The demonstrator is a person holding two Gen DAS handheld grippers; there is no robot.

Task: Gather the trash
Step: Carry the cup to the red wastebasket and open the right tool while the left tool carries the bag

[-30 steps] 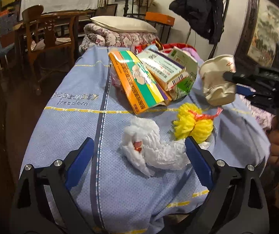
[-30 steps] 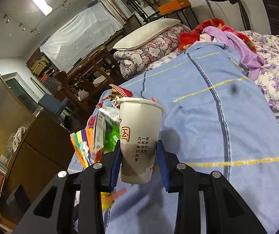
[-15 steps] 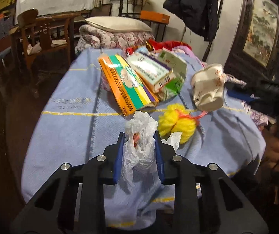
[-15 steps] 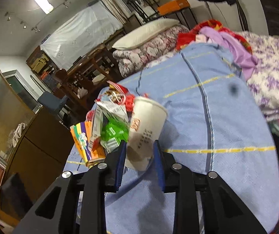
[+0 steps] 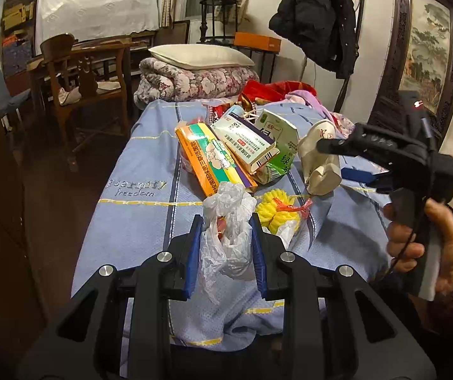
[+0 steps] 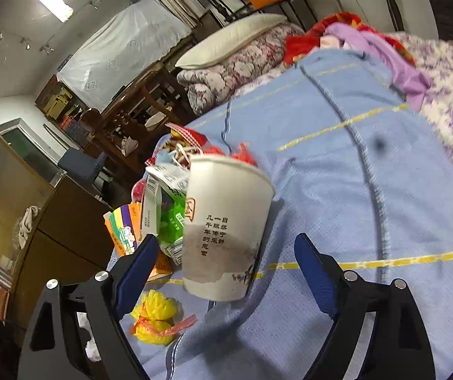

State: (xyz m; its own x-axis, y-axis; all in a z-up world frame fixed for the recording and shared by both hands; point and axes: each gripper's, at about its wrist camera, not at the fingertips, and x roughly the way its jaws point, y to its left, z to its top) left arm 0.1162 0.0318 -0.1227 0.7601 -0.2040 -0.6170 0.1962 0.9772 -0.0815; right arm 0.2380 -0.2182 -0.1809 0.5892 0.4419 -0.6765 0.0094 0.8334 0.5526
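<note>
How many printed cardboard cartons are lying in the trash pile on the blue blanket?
3: a long orange-and-green box on the left, a white medicine box leaning across it, and a green-and-white carton behind that, beside the white paper cup. Others may be hidden underneath.

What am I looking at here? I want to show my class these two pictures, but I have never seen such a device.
A person holds a hand-held pair of tongs in each hand; a fisheye camera on each looks along its two fingers. In the left camera's picture, the left tongs are shut on a crumpled white plastic bag. In the right camera's picture, the right tongs stand open around a paper cup, without touching it. On the blue blanket lie a yellow foam net, an orange box and other cartons. The hand gripping the right tongs shows in the left picture.
</note>
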